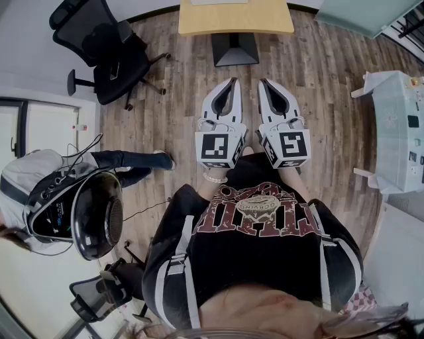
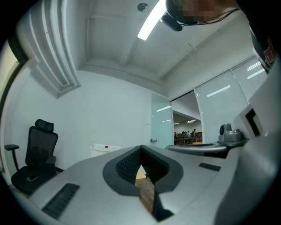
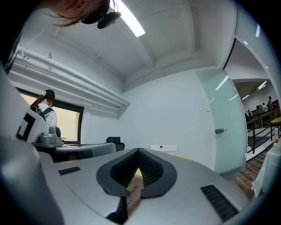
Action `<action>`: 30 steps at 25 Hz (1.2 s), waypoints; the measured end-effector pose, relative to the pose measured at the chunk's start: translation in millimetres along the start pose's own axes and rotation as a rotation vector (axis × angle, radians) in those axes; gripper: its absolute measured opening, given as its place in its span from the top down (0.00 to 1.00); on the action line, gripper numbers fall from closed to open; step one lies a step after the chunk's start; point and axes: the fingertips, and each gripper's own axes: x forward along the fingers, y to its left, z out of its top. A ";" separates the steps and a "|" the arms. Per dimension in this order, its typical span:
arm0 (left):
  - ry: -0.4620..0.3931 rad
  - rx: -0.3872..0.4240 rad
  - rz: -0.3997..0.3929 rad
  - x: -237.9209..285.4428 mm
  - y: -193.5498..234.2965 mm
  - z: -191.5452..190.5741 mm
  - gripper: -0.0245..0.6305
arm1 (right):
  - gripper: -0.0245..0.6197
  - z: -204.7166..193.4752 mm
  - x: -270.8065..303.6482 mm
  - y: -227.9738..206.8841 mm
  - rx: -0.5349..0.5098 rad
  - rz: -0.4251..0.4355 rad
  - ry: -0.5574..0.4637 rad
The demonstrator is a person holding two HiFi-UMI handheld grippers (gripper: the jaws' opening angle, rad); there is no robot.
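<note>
I hold both grippers side by side at waist height, pointing forward over the wooden floor (image 1: 172, 119). The left gripper (image 1: 230, 83) is shut, its tips meeting with nothing between them; in the left gripper view the left gripper (image 2: 141, 148) shows only floor and a pale desk edge through the slot behind its tips. The right gripper (image 1: 264, 83) is also shut and empty, and in the right gripper view the right gripper (image 3: 138, 150) shows the same. Each carries a marker cube (image 1: 220, 149). Neither touches anything. A light wooden desk (image 1: 235, 16) stands ahead of them.
A black office chair (image 1: 106, 49) stands at the far left. A person's legs (image 1: 126, 159) and a backpack with a black dome-shaped device (image 1: 96, 215) are at the left. A white covered table (image 1: 397, 129) is at the right. A frosted glass door (image 3: 221, 123) lies right.
</note>
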 end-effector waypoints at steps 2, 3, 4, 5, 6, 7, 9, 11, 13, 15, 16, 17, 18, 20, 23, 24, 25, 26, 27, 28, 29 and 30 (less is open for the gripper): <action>0.002 -0.010 -0.005 0.6 0.4 -2.1 0.89 | 0.94 -1.8 1.3 0.2 0.002 0.001 0.001; 0.003 -0.011 -0.007 1.2 0.2 -2.7 0.89 | 0.94 -2.2 1.7 -0.2 0.004 0.001 0.001; 0.004 -0.006 -0.007 1.9 -0.4 -2.7 0.89 | 0.94 -2.1 2.1 -1.1 0.005 0.001 0.001; 0.005 0.001 -0.007 2.7 -1.2 -2.3 0.89 | 0.94 -1.5 2.3 -2.1 0.007 0.000 0.000; 0.006 0.007 -0.006 3.6 -2.0 -1.6 0.89 | 0.94 -0.7 2.6 -3.1 0.009 0.000 -0.001; 0.006 0.005 -0.007 4.6 -2.7 -0.9 0.89 | 0.94 0.0 2.8 -4.1 0.012 0.001 -0.003; 0.006 -0.009 -0.010 6.8 -3.9 -1.0 0.89 | 0.94 0.2 3.0 -6.1 0.017 0.004 -0.004; 0.009 -0.012 -0.009 9.3 -7.3 -3.1 0.89 | 0.94 -0.7 1.7 -9.7 0.019 0.008 -0.005; 0.011 -0.004 -0.004 12.2 -12.5 -4.8 0.89 | 0.94 -1.3 -0.2 -14.7 0.019 0.013 -0.007; 0.009 -0.002 0.001 14.9 -16.1 -4.9 0.89 | 0.94 -1.6 -0.8 -18.5 0.021 0.021 -0.007; 0.008 -0.001 0.003 16.1 -17.2 -4.6 0.89 | 0.94 -1.6 -0.8 -19.9 0.022 0.025 -0.007; 0.006 0.000 0.005 17.0 -17.9 -4.4 0.89 | 0.94 -1.6 -0.6 -21.2 0.023 0.028 -0.008; 0.004 0.001 0.007 17.9 -18.3 -4.3 0.89 | 0.94 -1.6 -0.3 -22.4 0.025 0.030 -0.010; 0.001 0.000 0.008 19.5 -18.7 -4.5 0.89 | 0.94 -2.1 0.8 -24.6 0.029 0.034 -0.011; 0.003 0.002 0.013 22.3 -16.6 -4.3 0.89 | 0.94 -1.7 5.4 -26.2 0.032 0.040 -0.011; 0.003 0.003 0.016 23.8 -15.4 -4.3 0.89 | 0.94 -1.3 7.6 -26.8 0.032 0.041 -0.012; 0.003 0.002 0.017 25.7 -13.8 -4.4 0.89 | 0.94 -1.0 10.2 -27.2 0.032 0.043 -0.015; 0.003 0.001 0.018 27.9 -11.2 -4.5 0.89 | 0.94 -1.0 13.8 -27.2 0.032 0.046 -0.017; 0.003 0.000 0.019 30.7 -7.1 -4.5 0.89 | 0.94 -1.0 18.9 -26.5 0.033 0.049 -0.017; 0.003 -0.003 0.019 33.9 -1.7 -4.3 0.89 | 0.94 -1.1 25.4 -25.4 0.034 0.051 -0.016; 0.004 -0.007 0.020 37.3 4.4 -4.0 0.89 | 0.94 -1.1 32.5 -24.3 0.035 0.052 -0.014; 0.004 -0.010 0.019 40.9 10.5 -3.8 0.89 | 0.94 -1.1 39.4 -23.4 0.036 0.052 -0.012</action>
